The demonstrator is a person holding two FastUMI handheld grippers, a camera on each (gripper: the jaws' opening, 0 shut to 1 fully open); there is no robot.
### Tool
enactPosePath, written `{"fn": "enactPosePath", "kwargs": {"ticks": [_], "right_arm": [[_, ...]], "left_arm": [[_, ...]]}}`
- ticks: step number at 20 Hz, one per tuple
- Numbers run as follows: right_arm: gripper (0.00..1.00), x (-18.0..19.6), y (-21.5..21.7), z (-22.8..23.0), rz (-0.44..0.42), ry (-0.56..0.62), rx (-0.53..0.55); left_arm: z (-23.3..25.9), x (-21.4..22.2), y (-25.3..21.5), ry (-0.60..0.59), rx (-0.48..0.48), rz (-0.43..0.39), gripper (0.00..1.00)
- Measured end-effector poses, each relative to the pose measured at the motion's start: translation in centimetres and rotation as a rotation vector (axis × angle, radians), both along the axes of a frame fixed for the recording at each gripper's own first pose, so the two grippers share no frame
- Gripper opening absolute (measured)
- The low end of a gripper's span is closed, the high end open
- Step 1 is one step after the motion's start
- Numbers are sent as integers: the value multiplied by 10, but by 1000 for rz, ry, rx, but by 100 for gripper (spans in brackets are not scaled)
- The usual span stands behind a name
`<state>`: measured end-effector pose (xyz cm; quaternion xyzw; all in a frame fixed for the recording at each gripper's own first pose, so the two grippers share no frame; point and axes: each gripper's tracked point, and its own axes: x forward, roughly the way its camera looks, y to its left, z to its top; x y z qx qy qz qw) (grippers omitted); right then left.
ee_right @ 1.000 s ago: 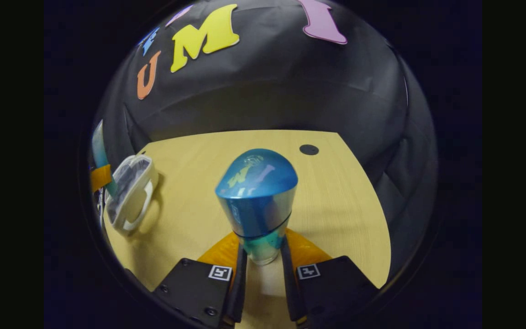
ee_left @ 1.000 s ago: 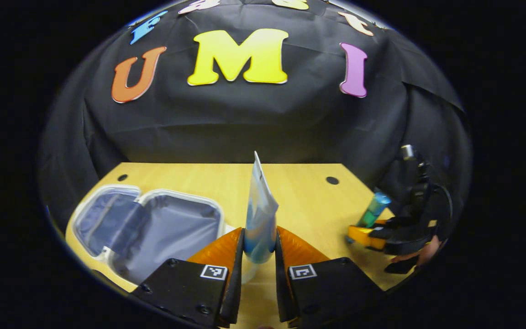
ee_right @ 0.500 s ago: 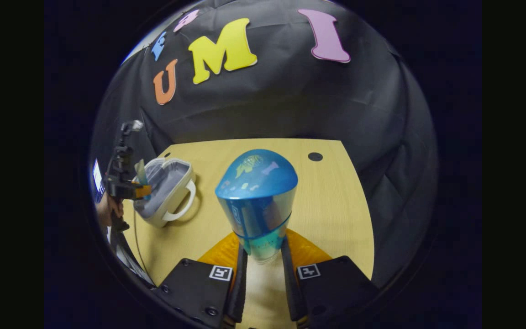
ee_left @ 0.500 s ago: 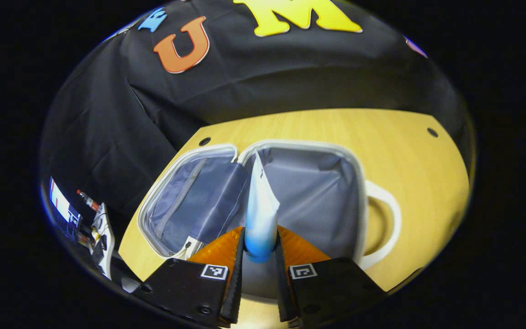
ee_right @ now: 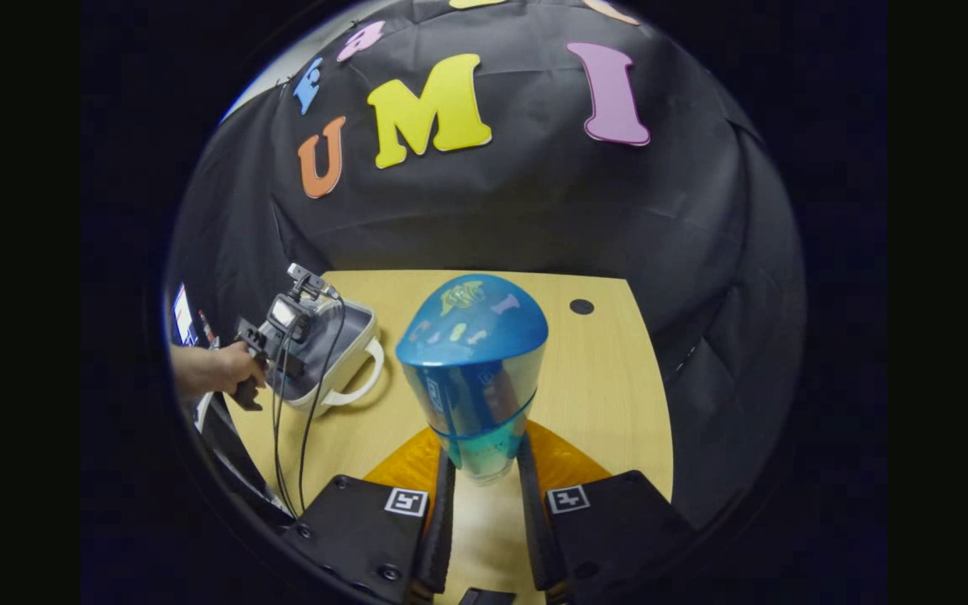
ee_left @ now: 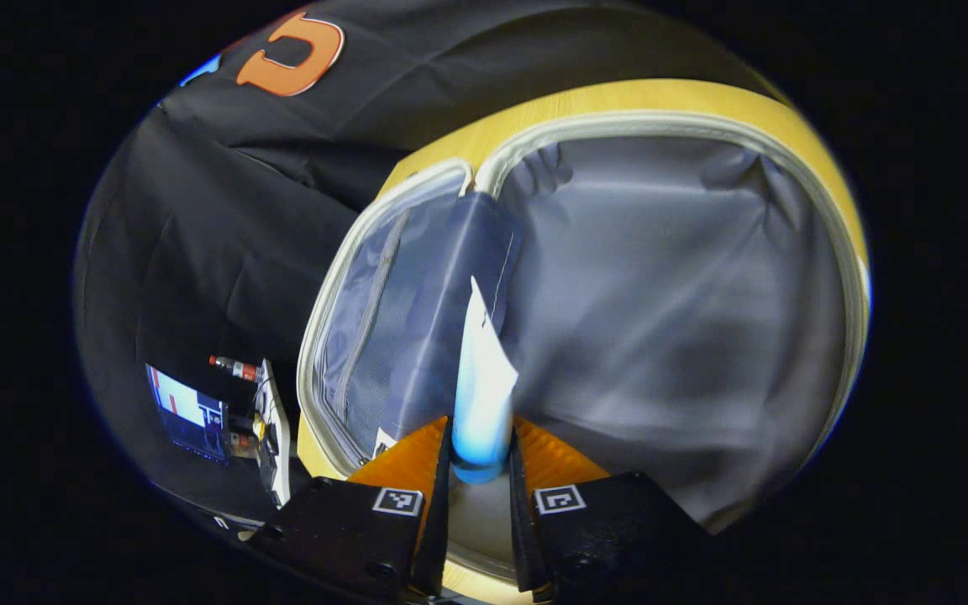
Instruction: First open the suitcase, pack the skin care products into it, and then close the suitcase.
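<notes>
1. The left tool (ee_left: pixel 479 470) pinches a white and blue tube (ee_left: pixel 481 395) between both fingers, holding it just above the grey lining of the open suitcase (ee_left: pixel 669 286).
2. The right tool (ee_right: pixel 484 479) is pressed onto a blue bottle (ee_right: pixel 474 361), held above the table (ee_right: pixel 610 395).
3. In the right gripper view, the suitcase sits at the table's left side, with a hand (ee_right: pixel 215 370) holding the left tool over it.

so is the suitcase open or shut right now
Open: the suitcase lies spread with both grey lined halves showing, and the left gripper holds a tube over it.
</notes>
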<state>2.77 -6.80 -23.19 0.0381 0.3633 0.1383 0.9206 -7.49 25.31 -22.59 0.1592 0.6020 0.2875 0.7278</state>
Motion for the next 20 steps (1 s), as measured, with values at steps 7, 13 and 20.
{"fn": "enactPosePath", "kwargs": {"ticks": [7, 13, 20], "right_arm": [[35, -9, -3, 3, -5, -9, 21], [35, -30, -8, 5, 1, -24, 26], [33, -27, 19, -6, 80, 4, 32]], "left_arm": [[-13, -2, -2, 154, -37, 13, 37], [-14, -1, -2, 157, -105, 2, 45], [9, 7, -23, -52, -220, -25, 94]]}}
